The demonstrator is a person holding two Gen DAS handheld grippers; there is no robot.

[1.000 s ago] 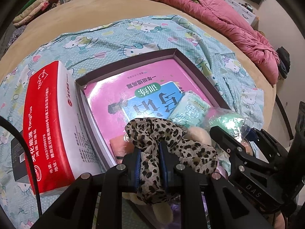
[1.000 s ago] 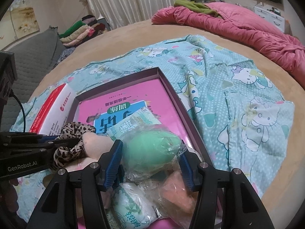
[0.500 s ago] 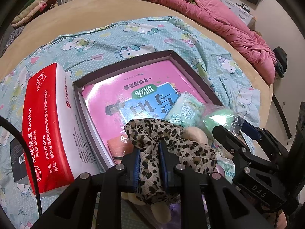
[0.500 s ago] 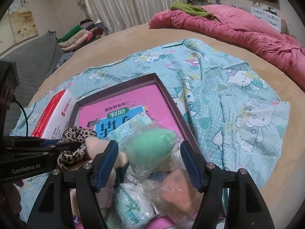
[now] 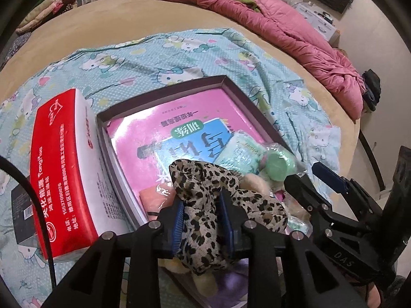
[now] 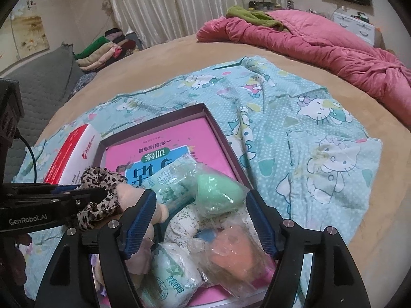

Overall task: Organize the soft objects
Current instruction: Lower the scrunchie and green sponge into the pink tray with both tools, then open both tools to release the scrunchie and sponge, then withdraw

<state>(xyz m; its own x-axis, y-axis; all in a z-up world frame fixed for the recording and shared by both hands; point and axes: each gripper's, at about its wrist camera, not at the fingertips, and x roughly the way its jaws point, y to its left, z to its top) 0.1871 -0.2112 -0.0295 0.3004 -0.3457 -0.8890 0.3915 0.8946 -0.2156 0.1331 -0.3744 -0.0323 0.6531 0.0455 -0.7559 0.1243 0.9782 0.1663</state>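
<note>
My left gripper (image 5: 201, 200) holds a leopard-print scrunchie (image 5: 205, 177) over the near end of a purple-rimmed box (image 5: 246, 97). Its jaws are opening, and the fabric still fills the gap between the pads. The right gripper (image 6: 200, 195) stands over the same box with its jaws opening. A green sponge in a clear bag (image 6: 218, 195) lies between its fingers, and neither pad presses it. Below lie a bagged orange sponge (image 6: 236, 251), green tissue packets (image 6: 174, 269) and a peach plush (image 6: 128, 192). They rest on a pink book (image 5: 179, 118).
A red and white tissue pack (image 5: 64, 166) lies against the box's left side, on a small black box (image 5: 23, 215). Everything sits on a Hello Kitty sheet (image 6: 321, 141) spread over a tan bed. A pink duvet (image 6: 321, 38) lies at the back right, folded clothes (image 6: 102, 51) at the back left.
The right jaws have spread wider and come off the green sponge's bag. The left pads have parted a little around the scrunchie. Neither hand has shifted much.
</note>
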